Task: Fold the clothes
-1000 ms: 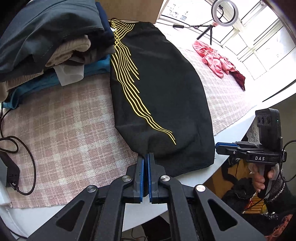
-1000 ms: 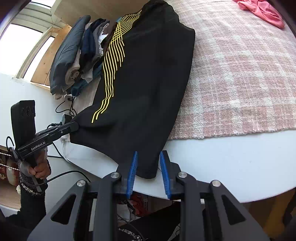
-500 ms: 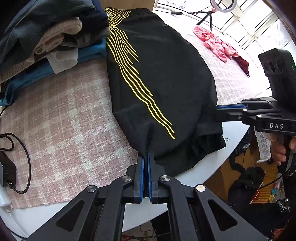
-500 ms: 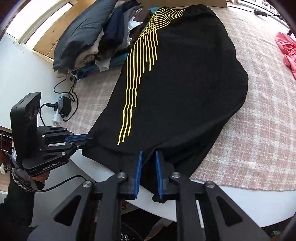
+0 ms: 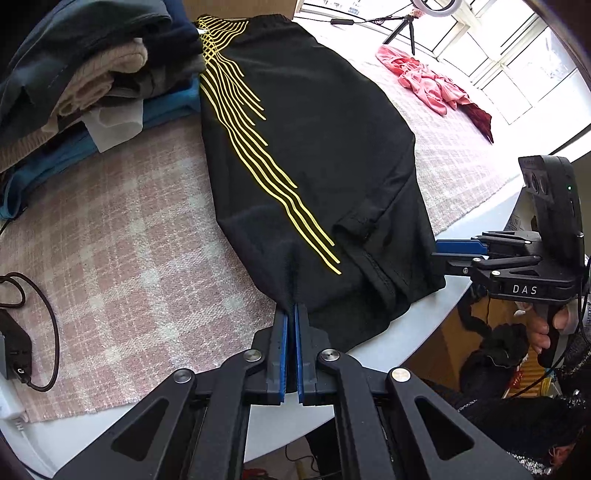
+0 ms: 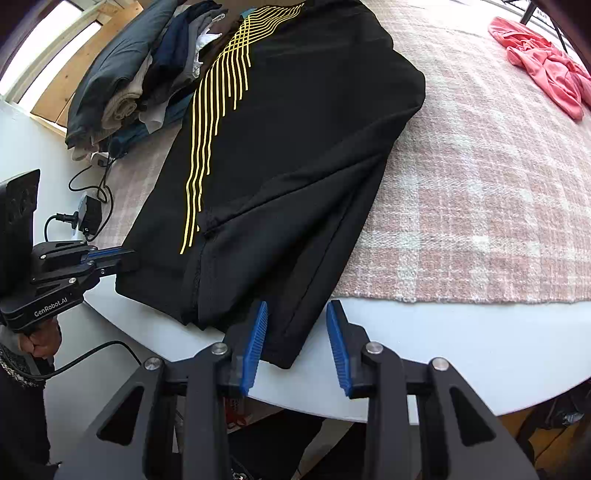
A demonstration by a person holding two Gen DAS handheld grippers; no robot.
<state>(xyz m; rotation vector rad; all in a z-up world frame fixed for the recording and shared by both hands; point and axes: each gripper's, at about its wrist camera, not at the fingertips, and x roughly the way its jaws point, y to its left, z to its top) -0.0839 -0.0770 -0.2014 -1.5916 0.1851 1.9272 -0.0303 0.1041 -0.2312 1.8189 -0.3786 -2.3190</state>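
A black garment with yellow wavy stripes (image 5: 317, 147) lies lengthwise on the pink plaid cloth, its near end hanging over the white table edge; it also shows in the right wrist view (image 6: 295, 147). My left gripper (image 5: 291, 317) is shut on the garment's near left corner. My right gripper (image 6: 297, 332) is open, its blue pads on either side of the garment's near right corner, which lies loose between them. The right gripper also shows in the left wrist view (image 5: 458, 254), and the left gripper in the right wrist view (image 6: 110, 258).
A pile of folded clothes (image 5: 74, 74) sits at the far left, touching the garment's top. A crumpled pink garment (image 5: 428, 81) lies far right. A black adapter and cable (image 5: 18, 354) lie at the left edge. A ring light tripod (image 5: 406, 22) stands at the back.
My right gripper has opened and let go of the garment's near right corner. The garment's near end has settled onto the table. My left gripper stays shut on its corner.
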